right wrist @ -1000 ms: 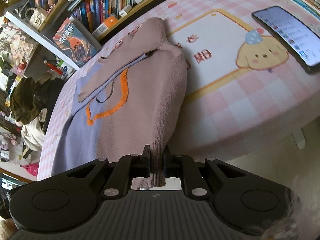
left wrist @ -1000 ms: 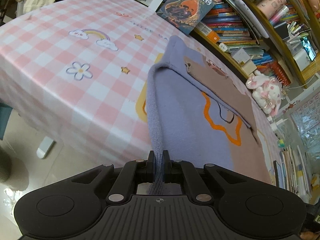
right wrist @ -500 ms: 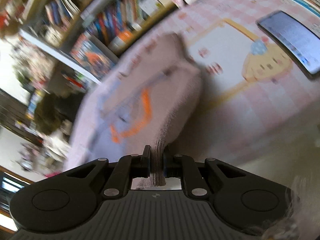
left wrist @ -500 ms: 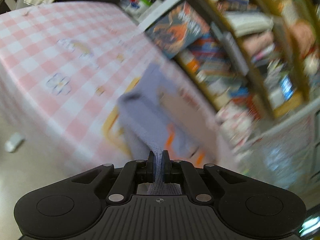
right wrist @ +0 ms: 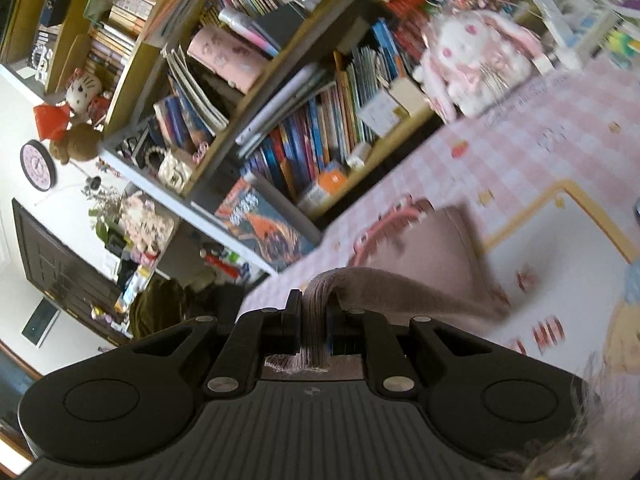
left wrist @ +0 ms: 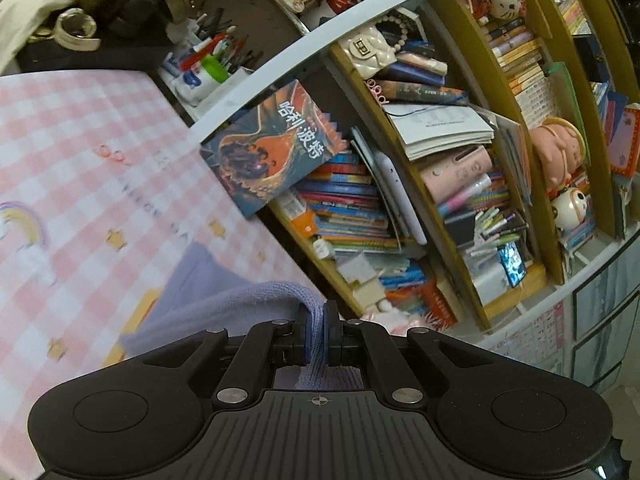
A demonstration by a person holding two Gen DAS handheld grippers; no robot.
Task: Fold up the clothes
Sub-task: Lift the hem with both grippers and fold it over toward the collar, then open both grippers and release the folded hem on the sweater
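A knit sweater, lilac on one side and dusty pink on the other, lies partly on the pink checked tablecloth (left wrist: pixel 80 152). My left gripper (left wrist: pixel 319 330) is shut on the lilac hem (left wrist: pixel 256 300), lifted and carried toward the bookshelf. My right gripper (right wrist: pixel 316 326) is shut on the pink hem (right wrist: pixel 400 280), also lifted above the table (right wrist: pixel 540 152). The sweater's body (right wrist: pixel 432 240) drapes down from the jaws onto the table. Most of the garment is hidden under the grippers.
A crowded bookshelf (left wrist: pixel 440 160) stands right behind the table's far edge, with a leaning book (left wrist: pixel 276 144). A white plush rabbit (right wrist: pixel 472 60) sits at the table's back. Pens and bottles (left wrist: pixel 208 60) stand at the far left.
Both grippers have lifted the sweater's hem and swung it up and forward toward the bookshelf. The views tilted from the flat sweater to the shelves. The grip is unchanged.
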